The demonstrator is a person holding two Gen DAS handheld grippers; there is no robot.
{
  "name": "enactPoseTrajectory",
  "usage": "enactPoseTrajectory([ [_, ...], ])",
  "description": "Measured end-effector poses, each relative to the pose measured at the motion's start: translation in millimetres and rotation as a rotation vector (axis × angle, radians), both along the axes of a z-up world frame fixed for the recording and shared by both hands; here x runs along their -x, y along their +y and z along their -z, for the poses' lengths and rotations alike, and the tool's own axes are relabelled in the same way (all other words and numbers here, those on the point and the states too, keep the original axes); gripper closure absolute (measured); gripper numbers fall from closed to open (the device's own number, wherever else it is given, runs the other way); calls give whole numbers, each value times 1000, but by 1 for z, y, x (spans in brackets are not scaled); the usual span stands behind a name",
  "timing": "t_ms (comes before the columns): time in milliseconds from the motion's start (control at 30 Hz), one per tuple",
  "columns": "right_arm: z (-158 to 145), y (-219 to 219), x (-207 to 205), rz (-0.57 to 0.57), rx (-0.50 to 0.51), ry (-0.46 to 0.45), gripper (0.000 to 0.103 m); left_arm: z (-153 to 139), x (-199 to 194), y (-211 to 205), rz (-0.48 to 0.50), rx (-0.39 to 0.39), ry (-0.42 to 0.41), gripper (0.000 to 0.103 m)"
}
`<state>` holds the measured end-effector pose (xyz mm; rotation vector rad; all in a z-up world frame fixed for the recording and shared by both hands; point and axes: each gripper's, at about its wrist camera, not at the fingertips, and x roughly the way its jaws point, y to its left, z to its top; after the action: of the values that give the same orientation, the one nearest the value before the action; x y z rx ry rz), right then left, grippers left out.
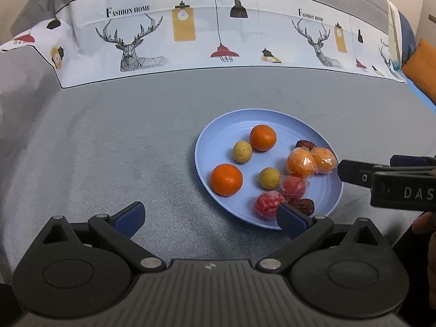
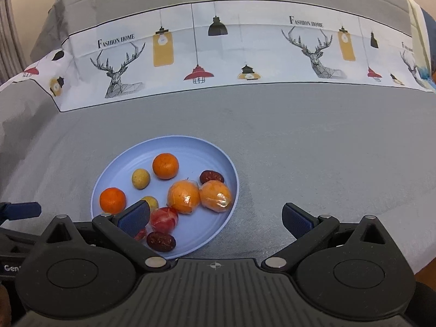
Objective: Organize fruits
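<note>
A light blue plate (image 1: 218, 133) (image 2: 120, 160) lies on the grey cloth and holds the fruit. On it are two bare oranges (image 1: 226, 179) (image 2: 165, 166), two small yellow-green fruits (image 1: 242, 151) (image 2: 141, 178), two wrapped orange fruits (image 1: 300, 162) (image 2: 183, 196), two wrapped red fruits (image 1: 267, 205) (image 2: 164, 219) and two dark red dates (image 1: 303, 206) (image 2: 160, 241). My left gripper (image 1: 211, 218) is open and empty at the plate's near left edge. My right gripper (image 2: 215, 218) is open and empty, its left finger over the plate's near side. It also shows in the left wrist view (image 1: 354, 174).
A grey tablecloth (image 1: 109, 150) covers the surface, with a white printed band of deer and lamps (image 1: 190, 32) across the back. An orange object (image 1: 421, 68) sits at the far right edge. The other gripper's blue finger (image 2: 21, 210) pokes in at the left.
</note>
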<state>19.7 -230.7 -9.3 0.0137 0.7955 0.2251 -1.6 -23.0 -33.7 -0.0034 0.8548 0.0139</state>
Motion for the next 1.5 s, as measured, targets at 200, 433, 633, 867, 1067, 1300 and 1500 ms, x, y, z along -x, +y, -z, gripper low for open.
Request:
enactPoseTrajectory([
  [200, 2, 3, 0, -13, 4, 7, 1, 2, -1, 3, -9, 15, 6, 1],
  [433, 2, 6, 0, -30, 17, 2, 1, 3, -1, 1, -2, 9, 7, 1],
  [633, 2, 6, 0, -30, 20, 4, 1, 4, -2, 1, 0, 11, 12, 1],
  [867, 3, 6, 0, -31, 19, 5, 1, 3, -2, 1, 1, 10, 12, 1],
  [1067, 4, 7, 1, -32, 18, 6, 1, 3, -2, 1, 2, 9, 12, 1],
  [1300, 4, 8, 1, -33, 19, 6, 1, 4, -2, 0, 4, 8, 12, 1],
  [1500, 4, 8, 1, -33, 20, 6, 1, 5, -2, -2, 8, 4, 10, 1],
])
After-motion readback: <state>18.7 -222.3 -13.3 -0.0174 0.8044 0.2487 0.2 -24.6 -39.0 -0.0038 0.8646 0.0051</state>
